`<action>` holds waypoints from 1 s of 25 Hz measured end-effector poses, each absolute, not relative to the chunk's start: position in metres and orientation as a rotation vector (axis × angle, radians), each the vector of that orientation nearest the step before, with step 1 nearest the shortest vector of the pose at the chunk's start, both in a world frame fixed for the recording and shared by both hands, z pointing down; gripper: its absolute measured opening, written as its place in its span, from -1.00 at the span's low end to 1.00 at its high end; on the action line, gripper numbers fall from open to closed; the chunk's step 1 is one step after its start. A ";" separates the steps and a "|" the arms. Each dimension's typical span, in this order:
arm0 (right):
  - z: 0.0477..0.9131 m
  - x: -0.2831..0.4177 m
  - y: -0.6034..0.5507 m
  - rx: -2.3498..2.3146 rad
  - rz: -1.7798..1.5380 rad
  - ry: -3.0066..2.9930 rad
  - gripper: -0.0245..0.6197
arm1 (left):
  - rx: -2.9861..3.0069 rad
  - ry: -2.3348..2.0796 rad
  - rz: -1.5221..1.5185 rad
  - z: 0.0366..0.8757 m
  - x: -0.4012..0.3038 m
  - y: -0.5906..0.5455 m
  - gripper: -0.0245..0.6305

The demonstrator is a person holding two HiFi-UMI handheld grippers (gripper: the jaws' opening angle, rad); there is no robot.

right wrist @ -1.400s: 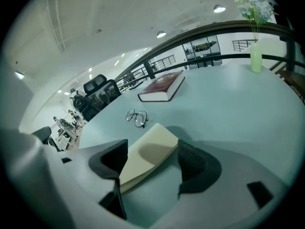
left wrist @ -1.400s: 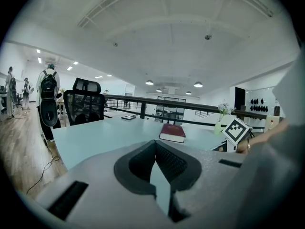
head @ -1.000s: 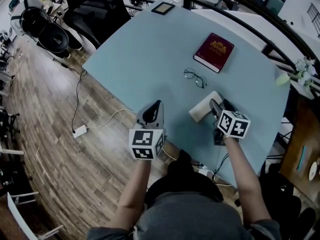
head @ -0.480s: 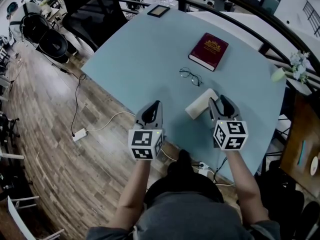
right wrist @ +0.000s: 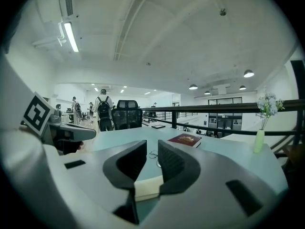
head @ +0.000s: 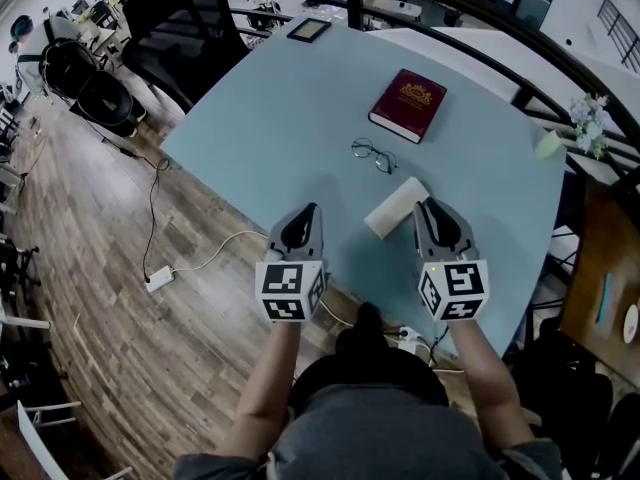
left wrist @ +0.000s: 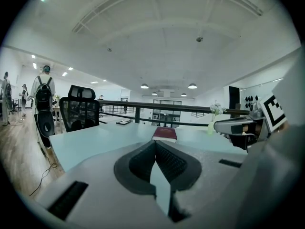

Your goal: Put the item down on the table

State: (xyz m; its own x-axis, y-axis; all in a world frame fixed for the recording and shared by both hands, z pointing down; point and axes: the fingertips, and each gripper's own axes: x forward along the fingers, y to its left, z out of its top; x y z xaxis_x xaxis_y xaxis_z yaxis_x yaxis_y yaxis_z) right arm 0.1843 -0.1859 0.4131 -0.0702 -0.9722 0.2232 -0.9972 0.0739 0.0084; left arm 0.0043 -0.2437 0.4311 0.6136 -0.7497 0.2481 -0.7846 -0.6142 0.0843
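A cream glasses case (head: pixel 395 207) lies on the pale blue table (head: pixel 270 108), just left of my right gripper (head: pixel 430 211). That gripper's jaws are closing with a narrow gap left, and nothing is pressed between the pads. In the right gripper view the case (right wrist: pixel 147 187) shows low down, under the right gripper (right wrist: pixel 152 148). My left gripper (head: pixel 300 220) hovers over the table's near edge, shut and empty. In its own view the left gripper (left wrist: pixel 155 145) has its pads touching.
A pair of glasses (head: pixel 373 154) and a dark red book (head: pixel 408 104) lie beyond the case. A small framed picture (head: pixel 308 29) sits at the far edge by a black office chair (head: pixel 190 18). A vase of flowers (head: pixel 575 128) stands at the right. Railing borders the table.
My right gripper has drawn back toward me, off the case, and its jaws have narrowed. The case stays lying on the table. The left gripper has not moved.
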 end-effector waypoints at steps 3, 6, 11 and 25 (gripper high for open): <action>0.407 0.180 -0.181 2.018 0.190 -2.184 -0.75 | 2.657 -1.272 0.273 0.429 0.006 -0.243 -0.91; 0.402 0.178 -0.177 2.032 0.147 -2.183 -0.86 | 2.662 -1.278 0.266 0.426 0.005 -0.243 -0.91; 0.401 0.176 -0.173 2.028 0.136 -2.189 -0.91 | 2.664 -1.289 0.256 0.423 0.001 -0.243 -0.91; 0.394 0.176 -0.168 2.021 0.128 -2.228 -0.91 | 2.672 -1.292 0.244 0.416 0.000 -0.236 -0.91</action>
